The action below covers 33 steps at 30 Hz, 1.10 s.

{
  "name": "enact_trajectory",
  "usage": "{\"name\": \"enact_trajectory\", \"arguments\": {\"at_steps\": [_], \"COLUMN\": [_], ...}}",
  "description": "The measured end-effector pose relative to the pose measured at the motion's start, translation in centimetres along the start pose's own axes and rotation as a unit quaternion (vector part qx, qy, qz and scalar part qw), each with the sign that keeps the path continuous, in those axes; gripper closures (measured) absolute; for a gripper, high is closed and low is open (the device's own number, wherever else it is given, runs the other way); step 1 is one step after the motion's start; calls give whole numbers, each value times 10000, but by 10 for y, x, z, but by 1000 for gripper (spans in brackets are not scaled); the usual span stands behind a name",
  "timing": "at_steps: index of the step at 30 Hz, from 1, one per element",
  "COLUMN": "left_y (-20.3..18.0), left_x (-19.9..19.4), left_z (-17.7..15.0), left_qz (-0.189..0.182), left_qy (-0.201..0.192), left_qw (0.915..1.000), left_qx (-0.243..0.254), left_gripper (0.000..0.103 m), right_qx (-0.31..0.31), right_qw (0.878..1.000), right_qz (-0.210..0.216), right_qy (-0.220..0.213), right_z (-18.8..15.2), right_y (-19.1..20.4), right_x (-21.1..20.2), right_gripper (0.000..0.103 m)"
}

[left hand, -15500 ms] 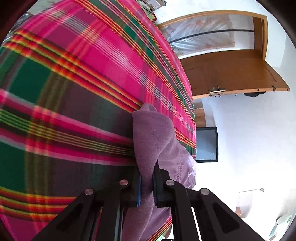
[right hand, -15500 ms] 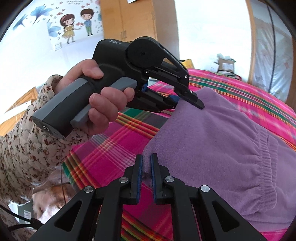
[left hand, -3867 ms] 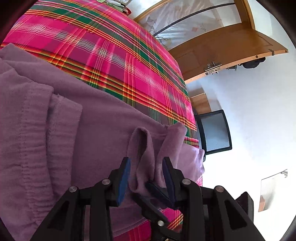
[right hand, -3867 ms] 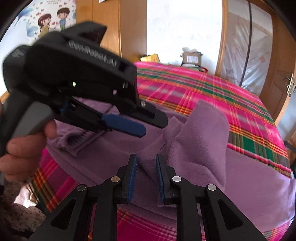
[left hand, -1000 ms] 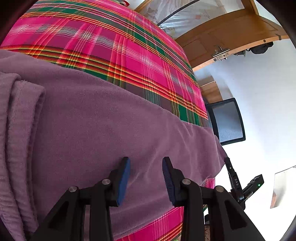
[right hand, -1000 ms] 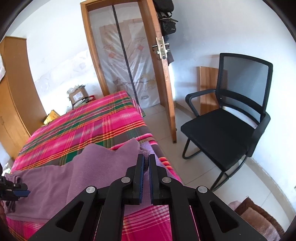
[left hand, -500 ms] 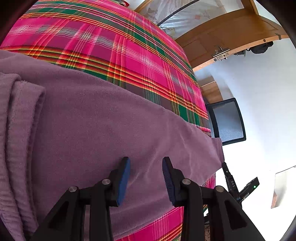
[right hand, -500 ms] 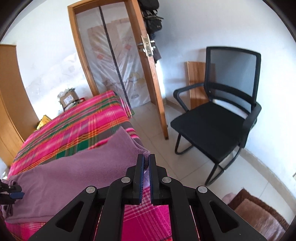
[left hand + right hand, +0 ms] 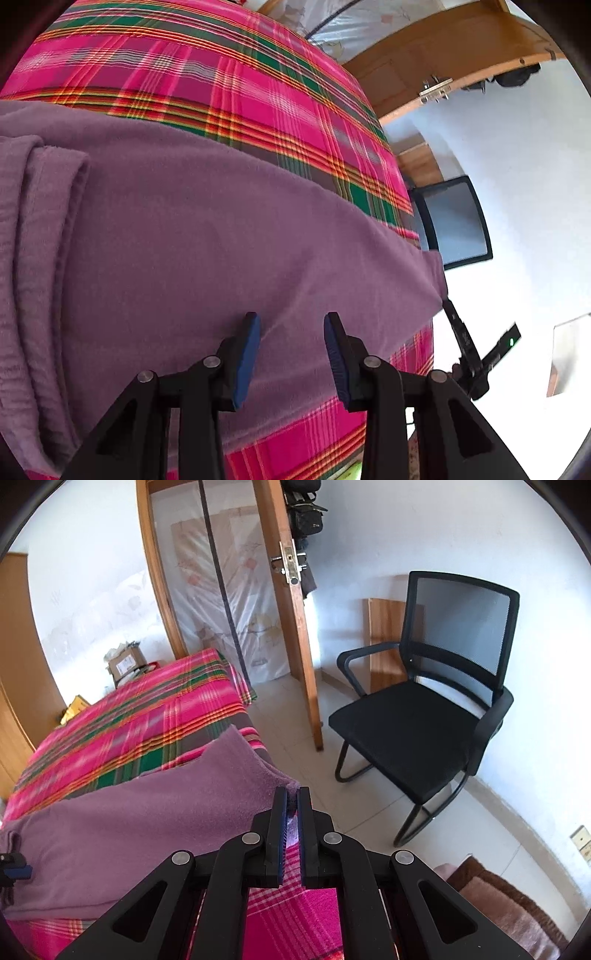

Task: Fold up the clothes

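Pinching the far hem corner of the purple fleece trousers point(image 9: 155, 812), my right gripper point(image 9: 291, 801) has its blue-padded fingers pressed together on the fabric, at the bed's edge beside the floor.

Item, garment: purple fleece trousers point(image 9: 192, 236), stretched flat across the pink plaid bedspread point(image 9: 229, 77); gathered waistband point(image 9: 33, 229) at the left of the left wrist view, leg end at the right by the bed's edge.

Item, left gripper point(image 9: 291, 332): fingers spread wide, hovering over the middle of the cloth, nothing between them; whether the tips touch the fleece I cannot tell.

Item, pink plaid bedspread point(image 9: 125, 734): bare beyond the garment.

Item, surroundings, right wrist view: black mesh office chair point(image 9: 436, 709) on the tiled floor; open wooden door point(image 9: 295, 620) with a metal latch; cardboard box point(image 9: 125, 662) past the bed's far end; brown mat point(image 9: 495, 897) at lower right.
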<state>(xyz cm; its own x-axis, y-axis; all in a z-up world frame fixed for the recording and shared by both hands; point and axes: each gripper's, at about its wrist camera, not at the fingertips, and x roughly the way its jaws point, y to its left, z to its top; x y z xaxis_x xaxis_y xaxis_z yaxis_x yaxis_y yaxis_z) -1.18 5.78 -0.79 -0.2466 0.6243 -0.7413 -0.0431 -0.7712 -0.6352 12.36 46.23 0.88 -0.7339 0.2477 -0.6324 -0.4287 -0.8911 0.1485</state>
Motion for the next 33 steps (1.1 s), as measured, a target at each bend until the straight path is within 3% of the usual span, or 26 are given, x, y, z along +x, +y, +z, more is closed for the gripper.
{"name": "enact_trajectory", "arguments": {"at_steps": [4,8,12,20,27,33], "left_y": [1,-6,-27,-60,-73,-80], "left_x": [-2,-4,-7,6,8,9], "left_z": [-4,-10,-23,-47,-47,-46], "left_qz": [-86,61,287,636,822,1192], "left_qy": [147,207,268,442,249,9], "left_qw": [9999,9994,9931,9735,9678,9609], "left_qx": [-19,288,1106,2153,2368,2498], "left_gripper": [67,67,67,67,67,67], "right_qx": [34,-94,-79,-196,-488,-660], "right_qw": [9996,9992,9993,9996,9965,9940], "right_qz": [-116,-227,-199,-30,134,203], "right_qy": [273,301,294,-184,-659,-854], "right_z": [-4,-3,-2,23,58,75], "right_y": [-1,3,3,16,36,51], "right_x": [16,17,13,-16,-45,-59], "right_gripper": [98,98,98,98,98,98]}}
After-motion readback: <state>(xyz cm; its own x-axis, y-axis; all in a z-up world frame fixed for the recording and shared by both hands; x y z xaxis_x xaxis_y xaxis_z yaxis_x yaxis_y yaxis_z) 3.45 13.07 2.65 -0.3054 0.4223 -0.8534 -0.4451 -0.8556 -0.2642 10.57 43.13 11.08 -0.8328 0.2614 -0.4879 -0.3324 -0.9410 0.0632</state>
